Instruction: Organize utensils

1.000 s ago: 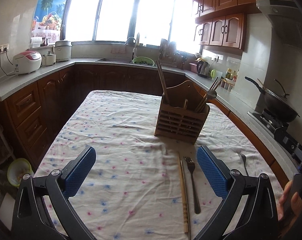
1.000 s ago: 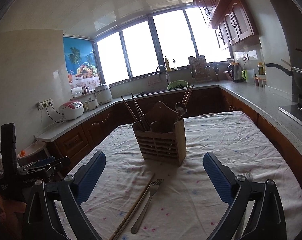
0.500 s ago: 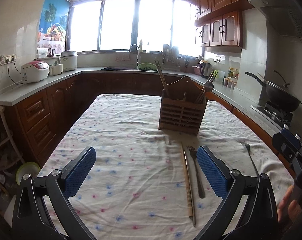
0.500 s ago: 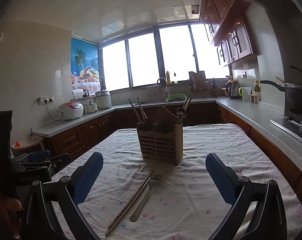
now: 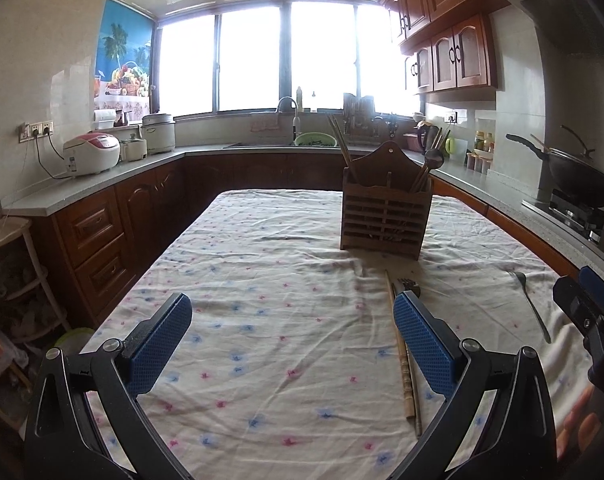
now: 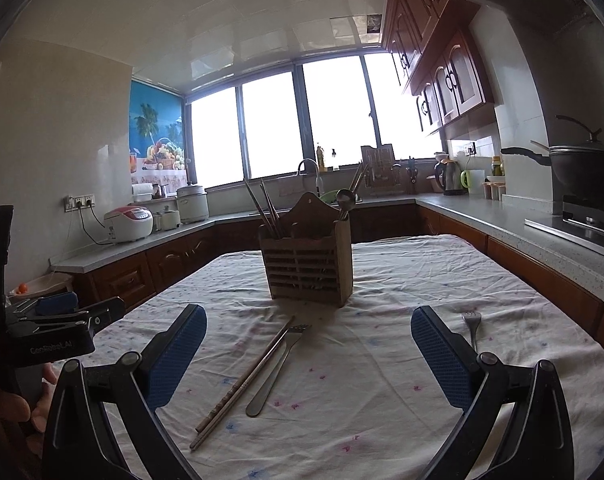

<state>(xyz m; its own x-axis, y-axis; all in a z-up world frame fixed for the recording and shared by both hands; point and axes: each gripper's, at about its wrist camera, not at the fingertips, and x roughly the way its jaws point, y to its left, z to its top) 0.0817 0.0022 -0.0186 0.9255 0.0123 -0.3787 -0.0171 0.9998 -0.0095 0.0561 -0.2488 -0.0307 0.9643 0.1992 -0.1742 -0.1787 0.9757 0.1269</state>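
A wooden utensil holder (image 5: pixel 385 216) (image 6: pixel 308 268) stands upright mid-table with chopsticks and a ladle in it. A pair of chopsticks (image 6: pixel 242 384) (image 5: pixel 401 354) and a fork (image 6: pixel 276 366) lie side by side on the flowered cloth in front of it. A second fork (image 5: pixel 530 304) (image 6: pixel 472 330) lies further right. My left gripper (image 5: pixel 292 336) is open and empty, above the cloth left of the chopsticks. My right gripper (image 6: pixel 308 354) is open and empty, with the chopsticks and fork lying ahead between its fingers.
The table (image 5: pixel 262 280) sits inside a U-shaped kitchen counter (image 5: pixel 102 178). A rice cooker (image 5: pixel 91 154) stands at left, a sink (image 5: pixel 290 142) at the back, a wok (image 5: pixel 578 176) on the stove at right. A hand shows at each view's edge.
Both grippers have pulled back and tilted up, so the holder and the utensils sit lower and further off in view. Both stay open and nothing on the table has moved.
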